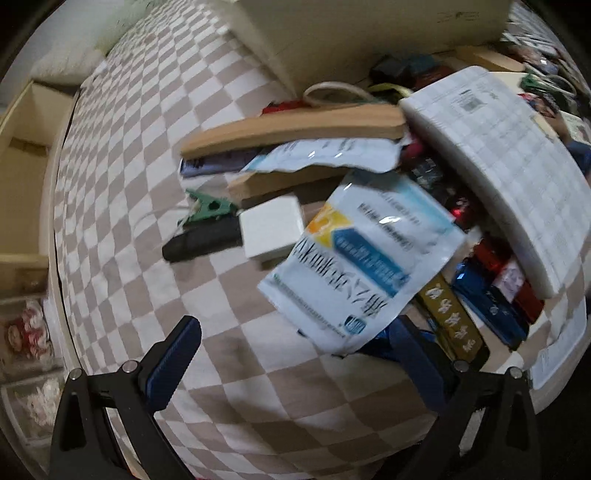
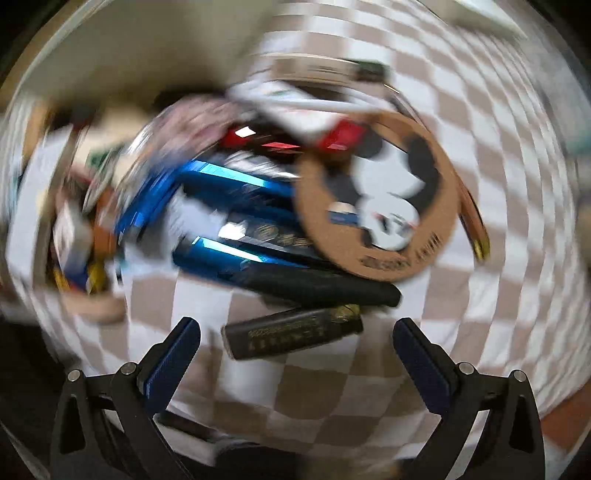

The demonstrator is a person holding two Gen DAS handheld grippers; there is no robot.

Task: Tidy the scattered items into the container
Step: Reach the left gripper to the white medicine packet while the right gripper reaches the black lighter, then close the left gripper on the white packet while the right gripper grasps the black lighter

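A heap of scattered items lies on the checkered cloth (image 1: 155,155). In the left wrist view a white and blue pouch (image 1: 362,266) lies across the heap, and its lower corner covers my right fingertip. A white cube (image 1: 271,230), a green clip (image 1: 207,208) and a black bar (image 1: 201,243) sit to its left. My left gripper (image 1: 295,325) is open. The right wrist view is blurred by motion. There my right gripper (image 2: 295,326) is open, with a dark box with gold lettering (image 2: 295,332) between its fingertips. Behind it lie blue boxes (image 2: 229,184) and a round cork coaster (image 2: 380,199).
A cream container wall (image 1: 369,33) rises at the back of the heap. A large white checked pad (image 1: 509,166) leans over red and blue boxes (image 1: 491,295). Wooden strips (image 1: 291,129) cross the pile. Shelves with bins (image 1: 26,332) stand at the far left, off the cloth's edge.
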